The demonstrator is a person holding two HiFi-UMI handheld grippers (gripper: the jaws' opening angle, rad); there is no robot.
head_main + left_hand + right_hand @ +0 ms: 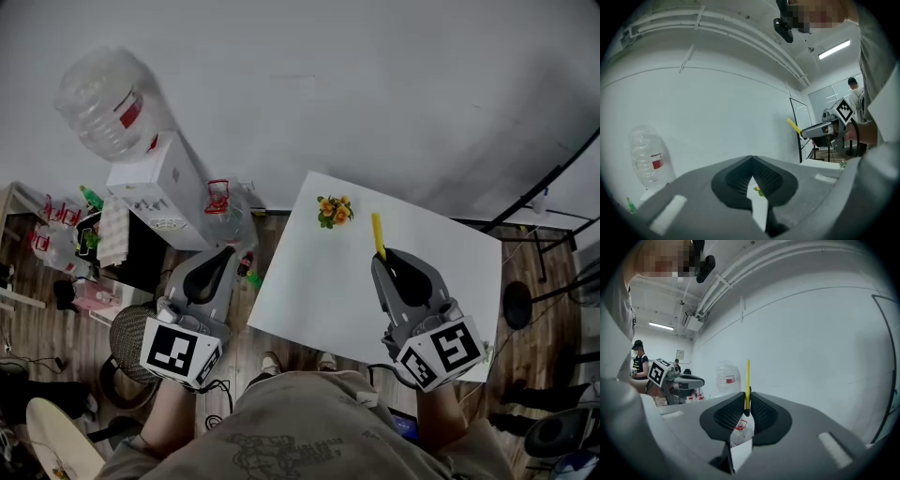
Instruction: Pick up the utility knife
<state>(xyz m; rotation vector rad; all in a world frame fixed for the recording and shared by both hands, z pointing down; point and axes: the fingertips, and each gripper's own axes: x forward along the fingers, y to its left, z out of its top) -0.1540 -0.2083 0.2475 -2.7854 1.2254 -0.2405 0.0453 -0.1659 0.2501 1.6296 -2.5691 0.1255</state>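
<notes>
A thin yellow utility knife sticks out forward from the tips of my right gripper, which is shut on it above the white table. In the right gripper view the yellow utility knife rises upright from between the closed jaws of my right gripper. The left gripper view shows the same yellow utility knife at the nose of the raised right gripper. My left gripper hangs off the table's left edge, over the floor. Its jaws meet at the tip with nothing held.
A small bunch of orange flowers lies at the table's far edge. A water dispenser with a big clear bottle stands at the left, with clutter on the floor beside it. A black stand leans at the right. Another person stands in the background.
</notes>
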